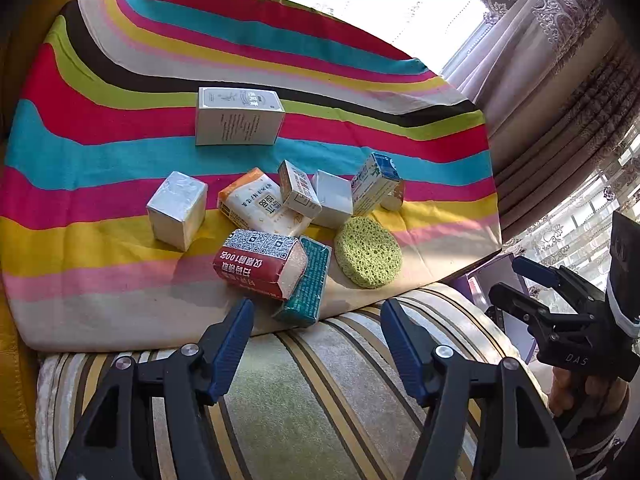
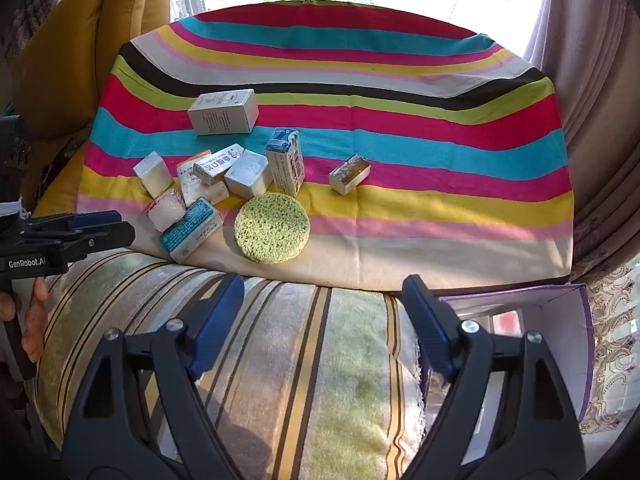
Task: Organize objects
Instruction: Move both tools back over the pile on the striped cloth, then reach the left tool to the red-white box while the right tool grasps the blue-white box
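Several small boxes and packets lie in a heap on a striped cloth (image 1: 120,120) (image 2: 400,60). Among them are a red-and-white packet (image 1: 260,264), a teal packet (image 1: 310,284) (image 2: 190,230), a round green sponge (image 1: 368,252) (image 2: 272,228), a silver cube (image 1: 178,210), a larger white box (image 1: 238,116) (image 2: 224,112) behind, and a lone silver box (image 2: 349,174) to the right. My left gripper (image 1: 316,316) is open just short of the teal packet, with nothing between its fingers. My right gripper (image 2: 322,292) is open over the striped cushion, empty.
A striped cushion (image 1: 304,392) (image 2: 280,360) lies between the grippers and the cloth. A purple open box (image 2: 552,332) stands at the right. A yellow armchair (image 2: 92,32) is at the back left; curtains (image 1: 560,80) hang on the right.
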### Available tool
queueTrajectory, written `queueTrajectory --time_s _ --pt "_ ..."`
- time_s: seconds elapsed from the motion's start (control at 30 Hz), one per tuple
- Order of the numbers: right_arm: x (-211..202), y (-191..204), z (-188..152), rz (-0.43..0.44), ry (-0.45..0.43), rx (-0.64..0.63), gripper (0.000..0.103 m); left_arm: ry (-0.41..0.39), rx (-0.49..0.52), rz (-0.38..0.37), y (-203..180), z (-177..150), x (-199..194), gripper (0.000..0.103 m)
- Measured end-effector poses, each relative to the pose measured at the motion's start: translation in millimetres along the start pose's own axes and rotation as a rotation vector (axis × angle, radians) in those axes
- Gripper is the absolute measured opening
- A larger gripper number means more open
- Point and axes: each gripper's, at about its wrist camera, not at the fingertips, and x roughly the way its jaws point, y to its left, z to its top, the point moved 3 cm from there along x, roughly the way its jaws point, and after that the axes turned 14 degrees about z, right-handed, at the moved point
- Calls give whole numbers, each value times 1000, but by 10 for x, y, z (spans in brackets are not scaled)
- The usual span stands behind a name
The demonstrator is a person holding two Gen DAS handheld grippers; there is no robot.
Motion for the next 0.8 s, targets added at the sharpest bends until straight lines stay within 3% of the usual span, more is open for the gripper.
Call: queueTrajectory --time_s 0.4,0.8 --pt "443 115 329 8 36 -15 84 79 3 10 225 180 331 77" --pt "905 36 675 -34 18 -1 84 124 39 -14 212 291 596 78"
